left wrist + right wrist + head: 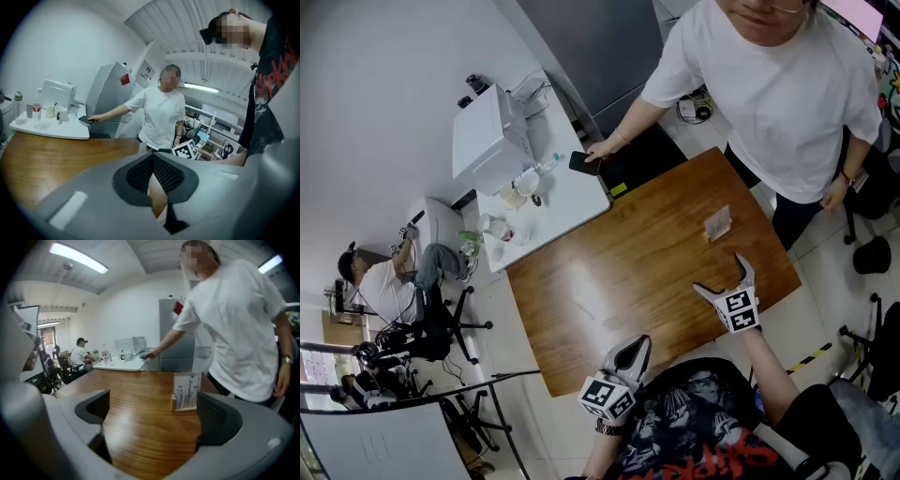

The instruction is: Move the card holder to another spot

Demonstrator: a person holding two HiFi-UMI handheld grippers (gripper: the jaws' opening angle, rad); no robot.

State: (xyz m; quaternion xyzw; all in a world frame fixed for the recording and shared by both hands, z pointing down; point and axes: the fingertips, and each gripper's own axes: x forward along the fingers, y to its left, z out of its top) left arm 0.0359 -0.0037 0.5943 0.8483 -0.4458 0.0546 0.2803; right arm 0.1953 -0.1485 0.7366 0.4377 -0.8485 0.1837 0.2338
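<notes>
The card holder (717,223) is a small wooden base with a pale printed card standing upright in it, on the far right part of the brown wooden table (609,281). My right gripper (720,276) hovers just short of it over the table, jaws wide open and empty. In the right gripper view the card holder (186,392) stands ahead, close to the right pad (218,420), untouched. My left gripper (639,345) is at the table's near edge, shut with nothing in it; in its own view the two dark pads (140,173) meet.
A person in a white T-shirt (778,84) stands at the table's far side, one hand on a phone (584,163) on the adjoining white table (572,202), which carries cups, a bottle and a white box (483,131). Another person (389,281) sits at far left by office chairs.
</notes>
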